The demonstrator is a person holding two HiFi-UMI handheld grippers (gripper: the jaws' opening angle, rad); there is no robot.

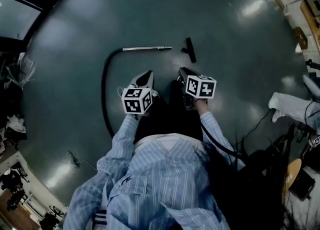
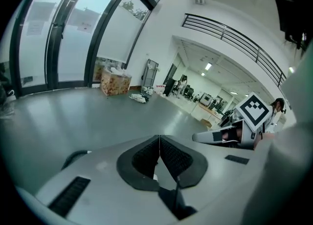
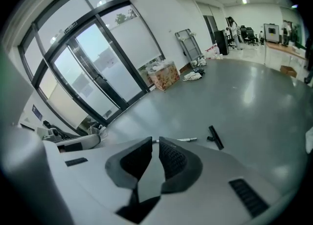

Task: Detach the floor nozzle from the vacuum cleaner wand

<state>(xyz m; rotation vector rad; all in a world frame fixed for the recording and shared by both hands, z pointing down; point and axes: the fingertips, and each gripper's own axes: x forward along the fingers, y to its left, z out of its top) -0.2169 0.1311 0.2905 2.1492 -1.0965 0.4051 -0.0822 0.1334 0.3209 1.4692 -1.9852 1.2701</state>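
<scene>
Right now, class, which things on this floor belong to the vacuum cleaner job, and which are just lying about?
Belong to the job: wand; floor nozzle, lying apart from the wand's end; black hose.

Just lying about: cardboard box by the windows; thin white cable on the floor.

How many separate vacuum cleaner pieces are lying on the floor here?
2. The wand, joined to its black hose, lies in the head view's upper middle; the floor nozzle lies just right of the wand's tip, apart from it. Nothing seems hidden.
</scene>
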